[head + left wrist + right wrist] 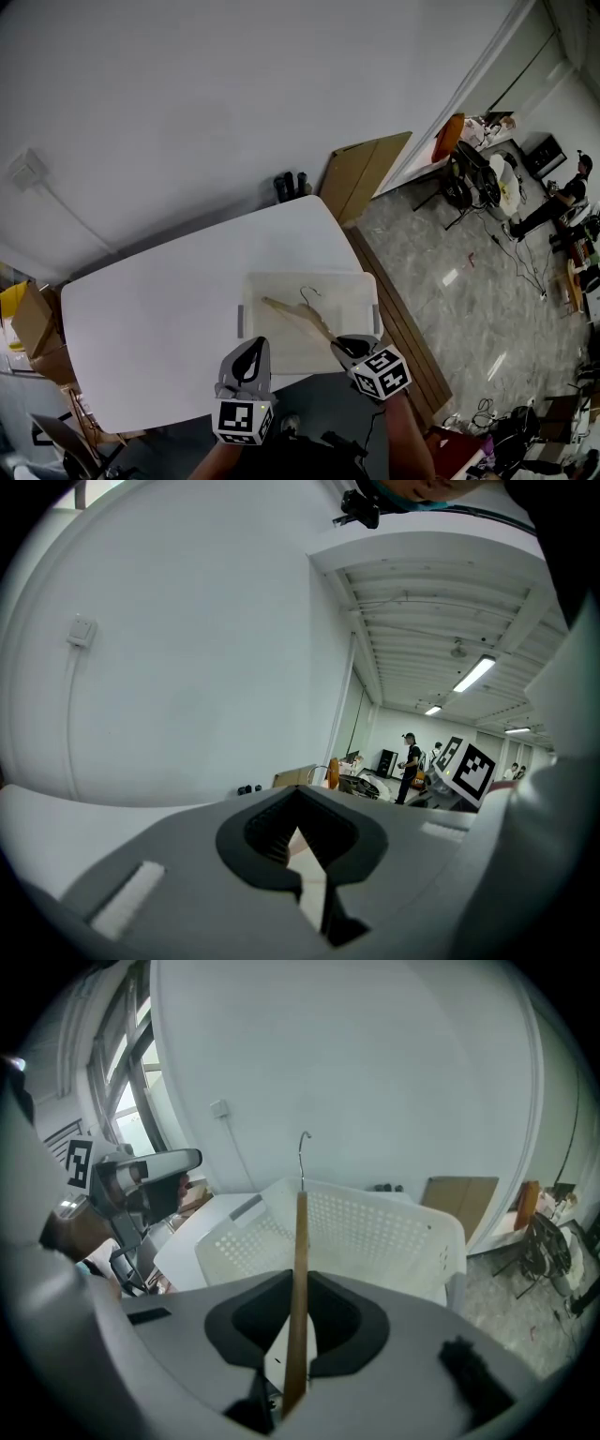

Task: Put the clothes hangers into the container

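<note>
At the far left of the head view, cardboard boxes are sitting on the floor beside the white table, which is stretching across the middle of the scene. Near the table's front edge, the left gripper is hovering just left of the container. Its own view is showing its jaws drawn together at the tips, with nothing between them and only a sliver of white surface visible behind.

Just to its right, the white perforated container is resting on the right-hand part of the table, close to the front edge, with its open top facing up. A wooden clothes hanger with a metal hook is lying slantwise within the container's outline, its hook pointing towards the far wall. Whether it is touching the container's floor cannot be told.

The right gripper is clamping the near end of the hanger's wooden arm. In the right gripper view the wood is standing edge-on between the closed jaws and rising over the container's rim.

Further right, a cardboard sheet is leaning against the wall, and at the far right a person is sitting among equipment on the grey floor
</note>
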Tool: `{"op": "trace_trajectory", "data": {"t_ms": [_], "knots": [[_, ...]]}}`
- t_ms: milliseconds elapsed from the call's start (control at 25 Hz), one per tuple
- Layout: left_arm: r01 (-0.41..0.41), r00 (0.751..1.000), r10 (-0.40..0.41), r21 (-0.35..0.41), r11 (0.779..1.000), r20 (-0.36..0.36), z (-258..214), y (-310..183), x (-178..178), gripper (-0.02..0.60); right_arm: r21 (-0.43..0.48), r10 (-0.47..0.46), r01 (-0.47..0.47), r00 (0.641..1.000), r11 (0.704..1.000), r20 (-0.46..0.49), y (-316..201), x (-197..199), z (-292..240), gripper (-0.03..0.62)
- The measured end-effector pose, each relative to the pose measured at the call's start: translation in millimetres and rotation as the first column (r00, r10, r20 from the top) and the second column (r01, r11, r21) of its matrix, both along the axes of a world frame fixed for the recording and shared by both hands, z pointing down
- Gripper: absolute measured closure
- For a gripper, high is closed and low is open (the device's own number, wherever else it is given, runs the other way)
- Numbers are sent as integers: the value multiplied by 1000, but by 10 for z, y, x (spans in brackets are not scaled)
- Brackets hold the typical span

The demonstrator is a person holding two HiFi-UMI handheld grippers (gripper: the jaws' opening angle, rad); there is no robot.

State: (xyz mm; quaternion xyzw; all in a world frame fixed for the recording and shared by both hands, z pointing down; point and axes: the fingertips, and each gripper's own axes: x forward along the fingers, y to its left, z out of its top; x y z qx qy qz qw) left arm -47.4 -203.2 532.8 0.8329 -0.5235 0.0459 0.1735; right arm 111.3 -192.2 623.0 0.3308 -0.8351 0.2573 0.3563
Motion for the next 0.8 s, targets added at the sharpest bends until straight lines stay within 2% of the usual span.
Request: {"op": "trace_trajectory", "data": {"t_ms": [800], "knots": [[5, 1000, -5, -23, 1000, 2, 122, -126, -27, 574, -18, 10, -10, 1000, 1000, -6, -207, 3, 184, 533]]}}
